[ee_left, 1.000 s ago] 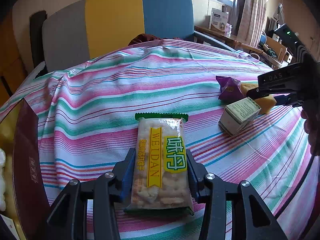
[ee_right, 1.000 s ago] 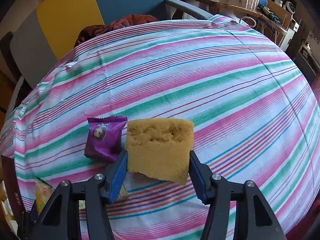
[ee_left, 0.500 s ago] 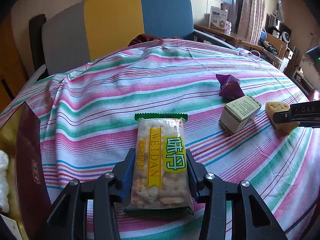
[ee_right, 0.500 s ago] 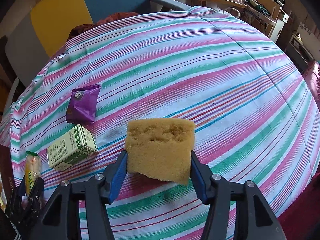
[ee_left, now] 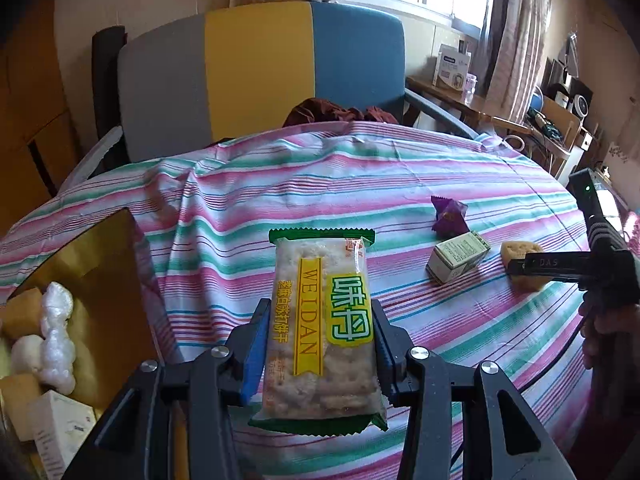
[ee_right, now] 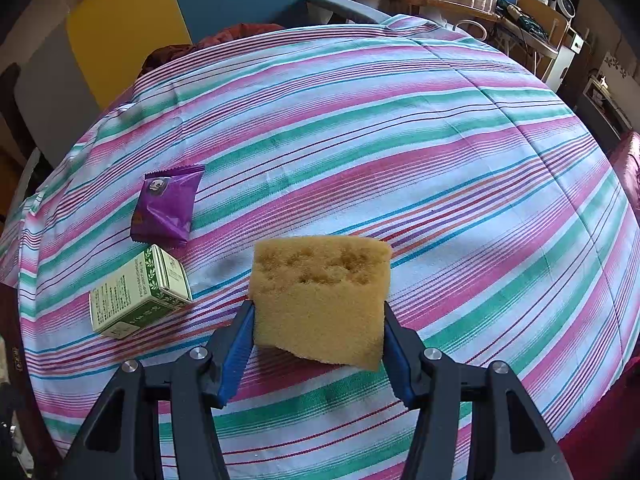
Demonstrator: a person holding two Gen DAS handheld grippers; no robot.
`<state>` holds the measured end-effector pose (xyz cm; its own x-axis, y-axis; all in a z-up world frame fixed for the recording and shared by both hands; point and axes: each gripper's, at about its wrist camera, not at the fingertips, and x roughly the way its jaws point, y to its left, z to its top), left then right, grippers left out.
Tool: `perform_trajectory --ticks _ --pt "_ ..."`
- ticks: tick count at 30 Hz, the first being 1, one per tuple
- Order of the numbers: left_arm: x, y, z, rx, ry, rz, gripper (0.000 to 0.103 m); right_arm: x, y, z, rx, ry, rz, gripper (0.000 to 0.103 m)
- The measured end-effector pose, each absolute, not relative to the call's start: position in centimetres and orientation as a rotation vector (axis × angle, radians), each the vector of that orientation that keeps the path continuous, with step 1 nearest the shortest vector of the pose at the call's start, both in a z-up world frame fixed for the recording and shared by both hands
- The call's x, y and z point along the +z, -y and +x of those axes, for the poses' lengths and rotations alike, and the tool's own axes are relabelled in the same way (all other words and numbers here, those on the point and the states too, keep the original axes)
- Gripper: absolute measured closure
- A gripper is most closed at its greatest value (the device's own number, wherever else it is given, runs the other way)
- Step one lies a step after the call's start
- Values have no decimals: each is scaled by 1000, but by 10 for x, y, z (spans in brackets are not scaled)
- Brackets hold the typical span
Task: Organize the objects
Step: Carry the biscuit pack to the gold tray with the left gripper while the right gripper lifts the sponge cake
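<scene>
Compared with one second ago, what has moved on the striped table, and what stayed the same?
The left hand-held gripper lifted the green-edged cracker packet off the striped tablecloth. The right hand-held gripper carried the yellow sponge block sideways, away from the purple snack pouch and green-white carton. Both grips, pouch and carton are unchanged.

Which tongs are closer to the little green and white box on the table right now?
Right. The right tongs, clamping the sponge, sit just beside the green and white box. The left tongs, gripping the cracker packet, are farther off.
</scene>
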<state>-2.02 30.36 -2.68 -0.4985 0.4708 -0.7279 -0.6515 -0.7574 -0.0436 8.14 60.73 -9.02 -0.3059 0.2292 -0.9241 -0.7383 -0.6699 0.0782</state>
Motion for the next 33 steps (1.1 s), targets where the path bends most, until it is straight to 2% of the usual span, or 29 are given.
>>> perform_trajectory --ticks 9,19,29,33 --pt "4 -239 -18 2342 -242 -959 57 -97 -604 75 2003 -606 -1353 42" --pt "2 -191 -29 2400 -168 -993 57 -96 -604 77 1996 -603 -1336 43" --pt "-18 -87 -87 2445 153 -1219 57 -96 -604 73 1991 -579 -1350 43" --pt "-21 -69 -114 2447 249 -1286 57 -97 -603 71 1989 -579 -1354 43"
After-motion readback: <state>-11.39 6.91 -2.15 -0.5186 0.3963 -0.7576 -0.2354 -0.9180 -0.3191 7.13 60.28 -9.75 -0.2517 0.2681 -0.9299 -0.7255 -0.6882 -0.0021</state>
